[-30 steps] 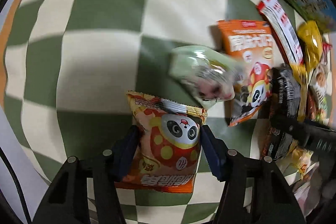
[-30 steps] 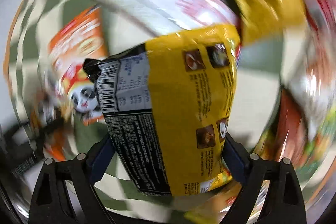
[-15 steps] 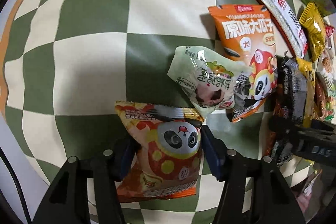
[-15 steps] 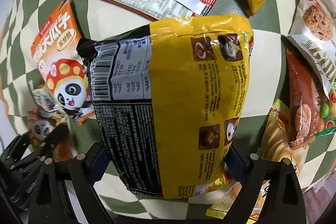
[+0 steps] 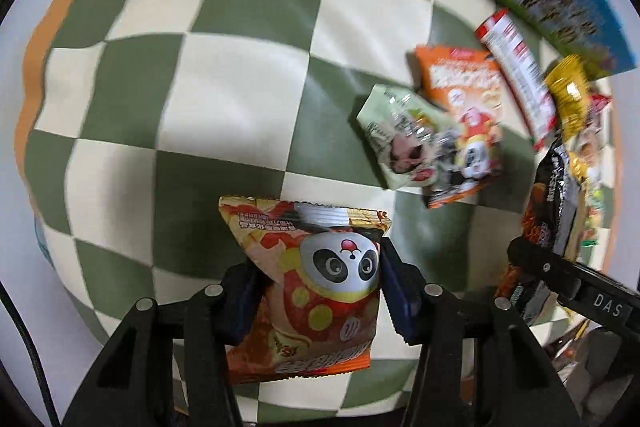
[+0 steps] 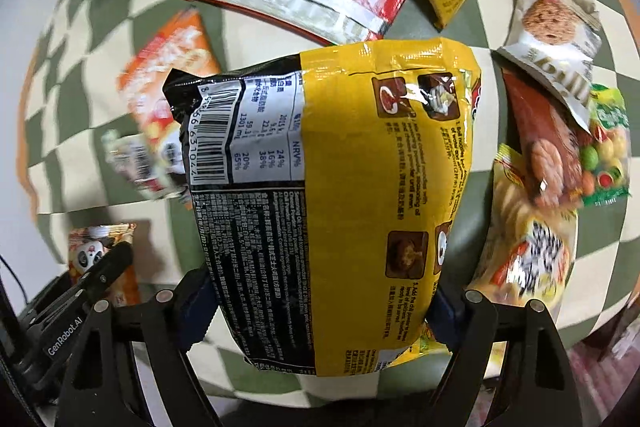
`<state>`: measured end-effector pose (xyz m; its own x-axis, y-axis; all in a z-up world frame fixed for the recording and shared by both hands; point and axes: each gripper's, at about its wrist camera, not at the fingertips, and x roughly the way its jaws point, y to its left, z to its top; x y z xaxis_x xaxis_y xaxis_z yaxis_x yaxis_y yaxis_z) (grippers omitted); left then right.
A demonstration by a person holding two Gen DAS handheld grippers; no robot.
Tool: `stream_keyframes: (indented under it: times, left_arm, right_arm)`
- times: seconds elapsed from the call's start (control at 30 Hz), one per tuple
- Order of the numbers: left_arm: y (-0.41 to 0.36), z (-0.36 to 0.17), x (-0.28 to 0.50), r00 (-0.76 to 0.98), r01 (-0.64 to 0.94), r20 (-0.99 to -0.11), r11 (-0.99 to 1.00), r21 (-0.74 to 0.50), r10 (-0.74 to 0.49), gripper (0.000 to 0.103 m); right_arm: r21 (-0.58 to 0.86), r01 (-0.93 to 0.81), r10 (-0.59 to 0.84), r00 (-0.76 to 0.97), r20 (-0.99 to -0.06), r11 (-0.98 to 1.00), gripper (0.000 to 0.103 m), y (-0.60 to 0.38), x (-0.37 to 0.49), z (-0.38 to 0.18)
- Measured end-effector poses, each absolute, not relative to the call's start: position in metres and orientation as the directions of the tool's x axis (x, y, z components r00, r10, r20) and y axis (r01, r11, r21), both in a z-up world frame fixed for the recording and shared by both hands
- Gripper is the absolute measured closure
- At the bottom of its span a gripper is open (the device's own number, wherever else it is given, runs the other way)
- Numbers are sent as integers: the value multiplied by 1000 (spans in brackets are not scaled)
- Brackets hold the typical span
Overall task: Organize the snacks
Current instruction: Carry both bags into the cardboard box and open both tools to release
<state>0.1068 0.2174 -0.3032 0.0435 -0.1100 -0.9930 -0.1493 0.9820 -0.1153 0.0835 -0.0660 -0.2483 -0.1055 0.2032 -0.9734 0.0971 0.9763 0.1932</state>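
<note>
The left tool (image 5: 320,291) grips a small orange-red snack packet (image 5: 316,287) between its two fingers, jaws closing on its crumpled sides. The packet shows a cartoon panda face in a red, yellow-dotted costume and has a crimped top edge. It hangs above a green-and-cream checked cloth (image 5: 200,67) covering the worktop.

The right tool (image 6: 320,307) clasps a large noodle packet (image 6: 340,195), back side facing the camera, jaws closing on its edges. One part is black with a white barcode and nutrition table; the rest is yellow with small cooking pictures and fine print.

Ahead and to the right of the left tool lie a pale green packet (image 5: 400,139) and a larger orange panda bag (image 5: 464,107), overlapping.
</note>
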Motion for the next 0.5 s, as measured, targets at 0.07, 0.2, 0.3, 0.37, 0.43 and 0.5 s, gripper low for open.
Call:
stream_keyframes:
  times: [0.07, 0.2, 0.3, 0.37, 0.43, 0.5]
  left_arm:
    - [221, -287, 103, 71, -148, -989, 979, -138, -128, 53]
    - [223, -242, 107, 135, -138, -976, 972, -191, -173, 53]
    - [194, -207, 127, 176, -120, -958, 961, -250, -227, 53]
    - [168, -193, 149, 206, -102, -945, 955, -280, -255, 53]
    - [142, -177, 176, 244, -85, -933, 952, -293, -266, 53]
    - [123, -161, 213, 275, -78, -924, 952, -296, -265, 53]
  right_arm:
    - [223, 111, 233, -86, -969, 968, 15, -65, 77, -231]
    - [294, 134, 301, -41, -953, 946, 15, -67, 70, -189]
    - [337, 135, 341, -6, -940, 932, 15, -83, 77, -153]
    - [360, 130, 361, 16, -932, 924, 15, -93, 91, -134]
    - [383, 114, 382, 37, -924, 917, 15, -98, 110, -111]
    - [398, 95, 394, 55, -917, 913, 15, -102, 132, -90]
